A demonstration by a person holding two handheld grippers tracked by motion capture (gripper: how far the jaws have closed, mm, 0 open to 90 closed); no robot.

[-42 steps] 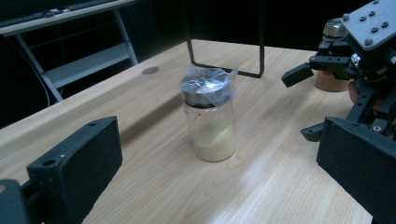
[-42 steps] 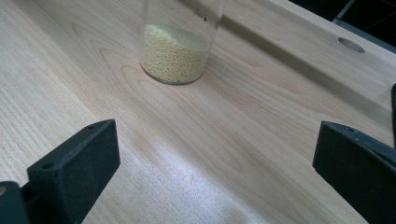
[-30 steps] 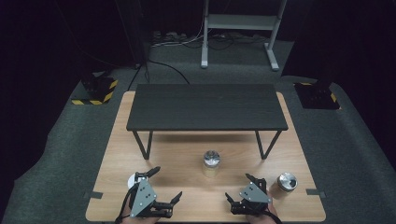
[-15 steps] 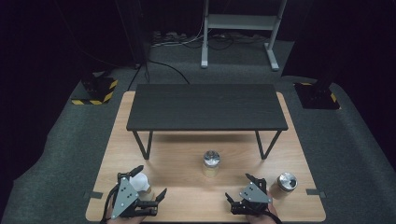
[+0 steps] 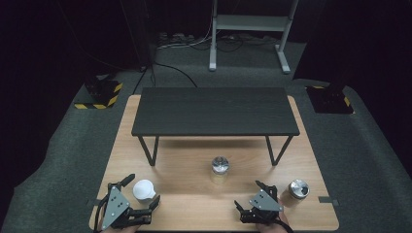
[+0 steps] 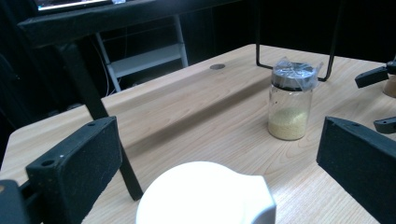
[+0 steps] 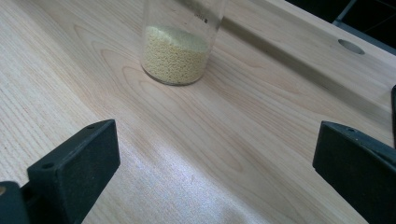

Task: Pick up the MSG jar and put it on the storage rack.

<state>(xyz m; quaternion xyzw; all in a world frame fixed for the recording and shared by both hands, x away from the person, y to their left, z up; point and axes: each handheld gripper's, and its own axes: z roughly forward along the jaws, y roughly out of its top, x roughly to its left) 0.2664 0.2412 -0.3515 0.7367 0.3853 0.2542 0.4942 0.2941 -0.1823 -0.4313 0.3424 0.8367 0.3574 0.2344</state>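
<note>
A white round cup stands near the wooden table's front left corner, and it looms close and low in the left gripper view. My left gripper is open, one jaw on either side of the cup without touching it. A glass jar of yellow grains with a foil-covered lid stands mid-table. My right gripper is open and empty, pointing at that jar's base from a short way off.
A second jar with a metal lid stands just right of the right gripper. A low black table on thin legs spans the back half of the wooden table. In the left gripper view the right gripper's jaw tips show at the right edge.
My left gripper has slid left along the front edge, so the white cup now shows between its jaws. The right gripper and both jars have stayed put.
</note>
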